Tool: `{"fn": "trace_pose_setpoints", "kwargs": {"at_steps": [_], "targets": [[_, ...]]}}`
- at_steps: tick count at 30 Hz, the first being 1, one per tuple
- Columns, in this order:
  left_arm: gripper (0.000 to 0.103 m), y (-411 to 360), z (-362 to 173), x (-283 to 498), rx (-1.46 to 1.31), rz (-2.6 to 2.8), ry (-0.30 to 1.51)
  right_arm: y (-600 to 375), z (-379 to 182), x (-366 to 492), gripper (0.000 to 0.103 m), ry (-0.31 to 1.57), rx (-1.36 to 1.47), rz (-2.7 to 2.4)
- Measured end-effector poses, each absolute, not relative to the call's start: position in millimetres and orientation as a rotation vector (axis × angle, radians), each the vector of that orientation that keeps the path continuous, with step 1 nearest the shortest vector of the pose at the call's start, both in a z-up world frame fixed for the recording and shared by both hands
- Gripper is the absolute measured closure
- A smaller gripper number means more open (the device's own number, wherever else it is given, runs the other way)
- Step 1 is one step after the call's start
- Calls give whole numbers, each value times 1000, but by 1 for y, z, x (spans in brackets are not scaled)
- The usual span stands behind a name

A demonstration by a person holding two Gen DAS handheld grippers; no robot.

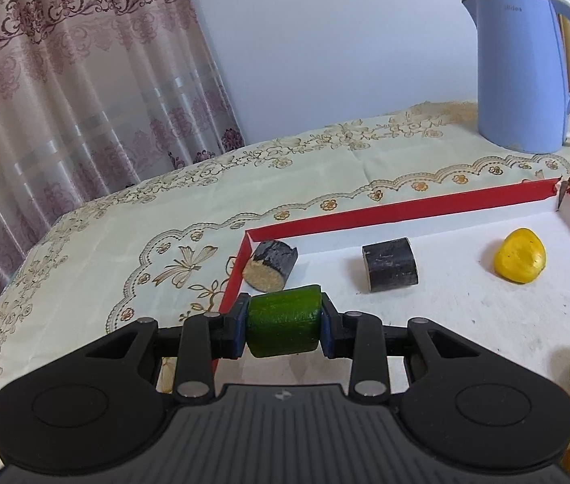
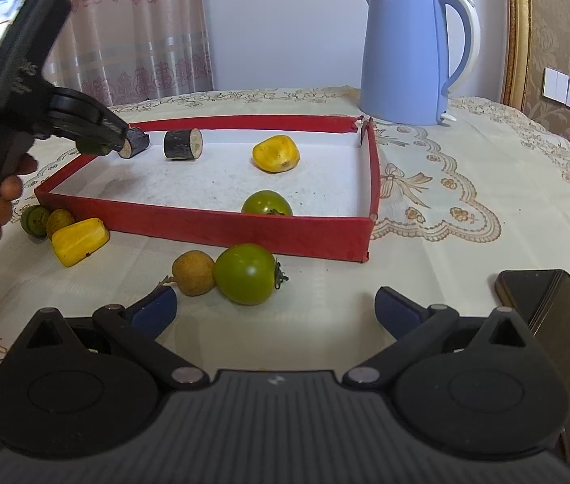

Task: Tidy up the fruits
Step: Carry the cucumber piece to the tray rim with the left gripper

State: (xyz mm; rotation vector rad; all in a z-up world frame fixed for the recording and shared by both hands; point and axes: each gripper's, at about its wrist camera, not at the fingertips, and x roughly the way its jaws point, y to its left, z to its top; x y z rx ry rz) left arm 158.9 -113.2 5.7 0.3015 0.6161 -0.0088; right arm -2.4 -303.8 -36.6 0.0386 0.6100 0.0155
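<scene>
Left hand-held gripper (image 1: pixel 284 324) clamps a green cucumber piece (image 1: pixel 283 321) over the red tray (image 2: pixel 220 229), near its ten-o'clock corner, presumably for release inside; right hand-held gripper (image 2: pixel 275 308) waits with jaws apart, empty, facing a green tomato (image 2: pixel 246 273) on the surface (image 2: pixel 466 250).

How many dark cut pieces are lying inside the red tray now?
2. One dark piece lies in the red tray's far left corner, close to the left tool. The other dark piece lies just to its right, along the far wall. More may be hidden behind that tool.
</scene>
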Motion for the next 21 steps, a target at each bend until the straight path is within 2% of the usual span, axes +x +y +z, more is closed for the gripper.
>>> {"fn": "trace_pose_setpoints", "kwargs": {"at_steps": [21], "targets": [[70,-121,-7,199,290,26,668,-300,-37,-2,0,610,20,8]]}}
